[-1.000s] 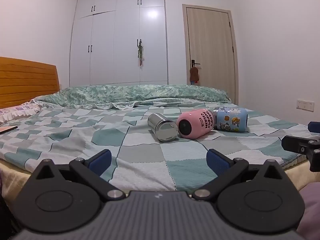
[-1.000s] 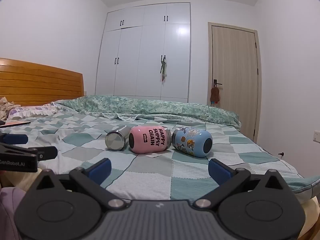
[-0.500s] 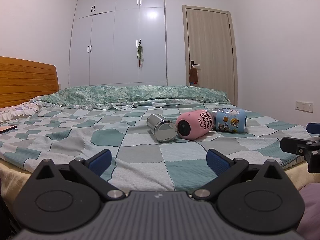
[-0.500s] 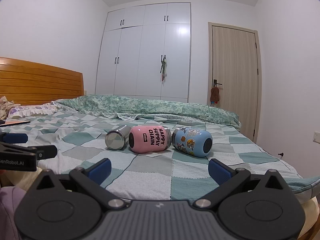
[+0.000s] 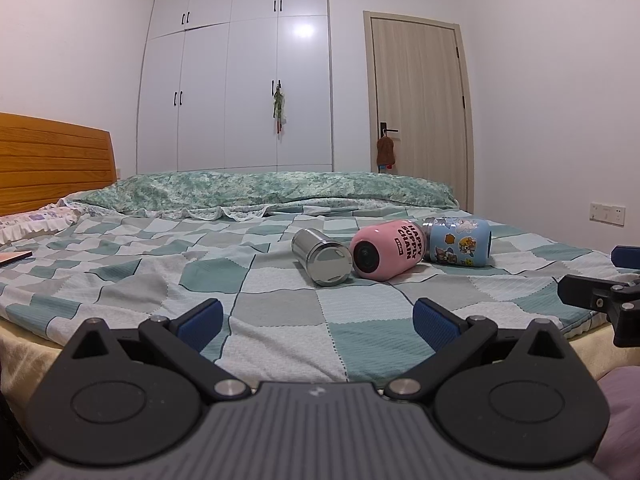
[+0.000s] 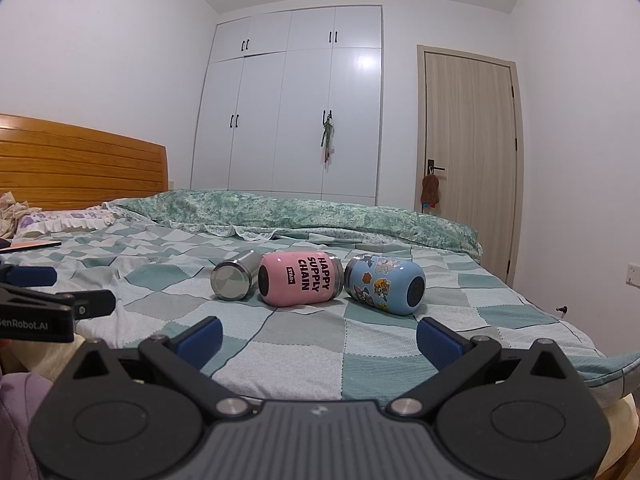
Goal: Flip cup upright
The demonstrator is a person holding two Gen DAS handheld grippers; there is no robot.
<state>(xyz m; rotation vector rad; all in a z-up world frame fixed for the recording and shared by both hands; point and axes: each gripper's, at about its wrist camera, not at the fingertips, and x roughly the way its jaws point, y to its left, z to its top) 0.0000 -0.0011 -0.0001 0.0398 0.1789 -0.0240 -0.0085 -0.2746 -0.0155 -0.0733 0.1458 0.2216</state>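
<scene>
Three cups lie on their sides in a row on the checked bedspread: a steel cup (image 5: pixel 322 256), a pink cup (image 5: pixel 386 249) lettered "HAPPY SUPPLY CHAIN", and a blue cartoon cup (image 5: pixel 460 242). In the right wrist view they show as steel cup (image 6: pixel 234 275), pink cup (image 6: pixel 300 284) and blue cup (image 6: pixel 386 284). My left gripper (image 5: pixel 316 322) is open and empty, short of the bed's near edge. My right gripper (image 6: pixel 318 338) is open and empty, also in front of the cups. Each gripper shows at the edge of the other's view.
The bed (image 5: pixel 120 264) has a wooden headboard (image 5: pixel 52 164) at the left and a rolled green quilt (image 5: pixel 260 192) behind the cups. A white wardrobe (image 5: pixel 240 80) and a door (image 5: pixel 416 108) stand beyond. A flat pad (image 6: pixel 32 245) lies at the bed's far left.
The left wrist view has tilted slightly, so the cups sit a little lower and nearer. The right gripper has barely moved. The cups have not moved.
</scene>
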